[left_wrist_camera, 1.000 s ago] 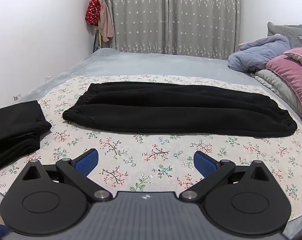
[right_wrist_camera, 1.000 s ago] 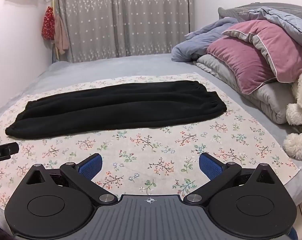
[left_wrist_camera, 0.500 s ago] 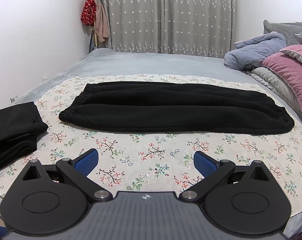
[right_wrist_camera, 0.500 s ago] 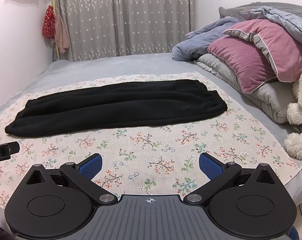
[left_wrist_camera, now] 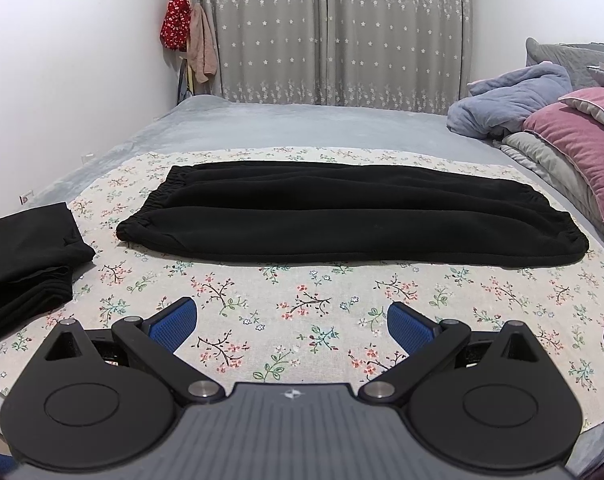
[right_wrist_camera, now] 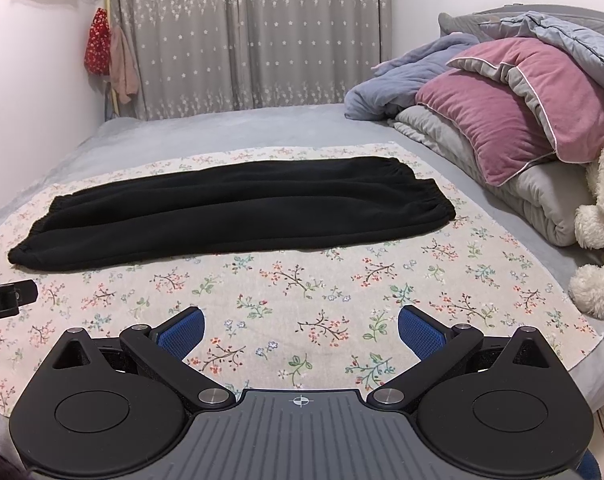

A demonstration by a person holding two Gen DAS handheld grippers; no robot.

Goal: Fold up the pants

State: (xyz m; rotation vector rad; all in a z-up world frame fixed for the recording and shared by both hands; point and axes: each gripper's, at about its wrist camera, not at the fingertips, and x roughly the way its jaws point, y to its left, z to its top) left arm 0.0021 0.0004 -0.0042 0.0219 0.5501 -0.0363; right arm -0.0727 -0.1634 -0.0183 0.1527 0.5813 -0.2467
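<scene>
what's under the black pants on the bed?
The black pants lie flat on a floral cloth, which covers the grey bedsheet. Whatever sits directly beneath the pants is hidden. Both tools hover open, holding nothing.

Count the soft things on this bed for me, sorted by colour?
Black: 2, the pants and a folded pile
Pink: 1, the pillow
Blue: 1, the blanket
White: 1, the plush toy
Total: 5

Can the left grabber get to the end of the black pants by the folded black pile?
Probably yes. The left gripper is open, and only bare floral cloth lies between it and that end of the black pants. The folded black pile sits off to the side, apart.
</scene>
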